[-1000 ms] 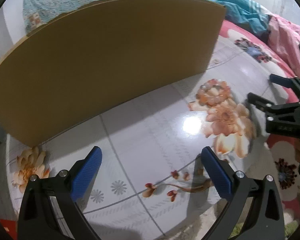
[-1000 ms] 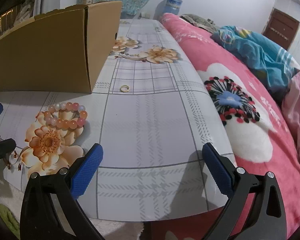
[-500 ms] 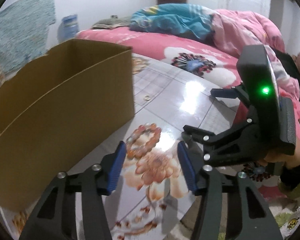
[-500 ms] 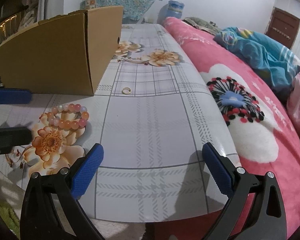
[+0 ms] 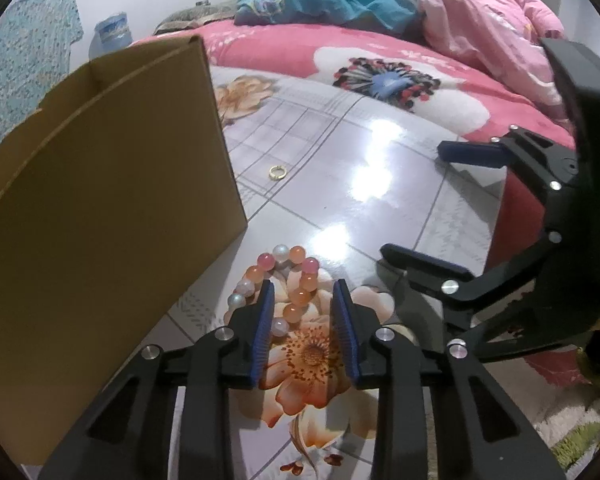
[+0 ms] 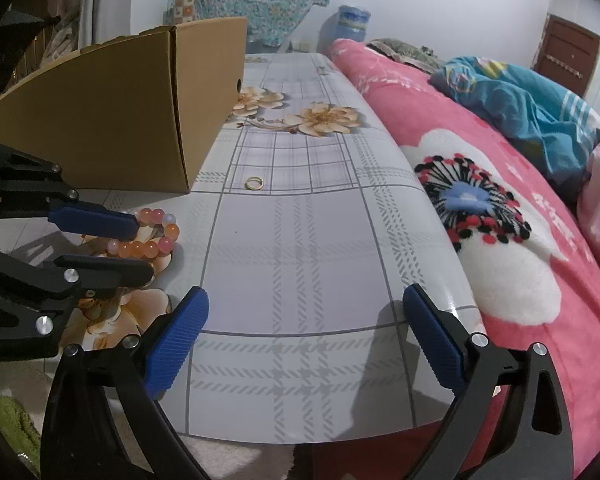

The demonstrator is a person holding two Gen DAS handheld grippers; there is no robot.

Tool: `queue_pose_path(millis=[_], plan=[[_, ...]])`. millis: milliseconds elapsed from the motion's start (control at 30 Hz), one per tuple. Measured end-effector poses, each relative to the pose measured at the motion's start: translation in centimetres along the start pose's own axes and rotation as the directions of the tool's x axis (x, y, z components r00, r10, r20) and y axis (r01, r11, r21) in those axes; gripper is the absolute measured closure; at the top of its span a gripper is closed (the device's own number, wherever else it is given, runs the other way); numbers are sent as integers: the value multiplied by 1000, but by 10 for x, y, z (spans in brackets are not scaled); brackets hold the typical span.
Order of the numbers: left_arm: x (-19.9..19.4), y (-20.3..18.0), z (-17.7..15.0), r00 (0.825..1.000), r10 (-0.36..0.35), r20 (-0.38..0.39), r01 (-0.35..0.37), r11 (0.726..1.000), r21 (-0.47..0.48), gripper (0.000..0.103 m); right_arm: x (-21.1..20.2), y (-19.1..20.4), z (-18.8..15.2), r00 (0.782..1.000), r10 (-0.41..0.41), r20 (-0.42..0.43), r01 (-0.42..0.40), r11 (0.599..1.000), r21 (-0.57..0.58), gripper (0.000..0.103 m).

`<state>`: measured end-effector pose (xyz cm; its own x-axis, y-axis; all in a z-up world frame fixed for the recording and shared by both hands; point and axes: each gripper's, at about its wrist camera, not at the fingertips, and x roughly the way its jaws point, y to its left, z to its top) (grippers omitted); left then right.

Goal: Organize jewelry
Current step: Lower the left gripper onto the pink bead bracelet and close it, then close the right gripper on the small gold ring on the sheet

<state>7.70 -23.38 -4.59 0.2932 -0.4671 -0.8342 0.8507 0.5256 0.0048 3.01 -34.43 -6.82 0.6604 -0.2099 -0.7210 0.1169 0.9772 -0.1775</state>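
Closing left tongs (image 5: 303, 288) straddling bracelet (image 5: 296, 280)

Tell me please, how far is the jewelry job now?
Nothing looks put away yet. The bracelet and the ring both lie on the table, outside the box. In hand: the left gripper has just been closing its jaws around one side of the bracelet, not yet clamped. The right gripper waits open. Left: grip, move both pieces.
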Motion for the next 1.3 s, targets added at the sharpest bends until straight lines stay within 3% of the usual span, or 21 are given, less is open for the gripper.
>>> queue_pose_path(millis=[167, 300, 433, 500, 667, 900, 1100, 1300], plan=[[0, 1, 0, 1000, 12, 10, -12, 1000, -7, 81, -1, 0, 1, 1000, 1, -2, -1, 1000, 4, 12], [-2, 9, -3, 1000, 13, 20, -12, 999, -42, 93, -4, -1, 1, 1000, -8, -5, 8, 1000, 3, 18], [-7, 18, -12, 1000, 1, 26, 1, 996, -89, 93, -9, -7, 3, 1000, 8, 4, -8, 1000, 26, 25], [-10, 21, -17, 1000, 7, 29, -4, 994, -107, 93, -12, -12, 6, 999, 49, 16, -50, 997, 59, 34], [-21, 34, -34, 999, 29, 36, -23, 985, -172, 93, -10, -23, 20, 990, 137, 41, -141, 983, 118, 44], [-33, 52, -53, 997, 59, 47, -45, 967, -251, 93, 9, -16, 50, 970, 237, 57, -241, 967, 78, 44], [-39, 65, -61, 996, 55, 64, -35, 957, -289, 93, 38, -14, 66, 967, 255, 12, -256, 965, 57, 64], [-39, 67, -63, 996, 55, 74, -32, 960, -280, 93, 49, -4, 71, 965, 261, -5, -261, 965, -5, 70]])
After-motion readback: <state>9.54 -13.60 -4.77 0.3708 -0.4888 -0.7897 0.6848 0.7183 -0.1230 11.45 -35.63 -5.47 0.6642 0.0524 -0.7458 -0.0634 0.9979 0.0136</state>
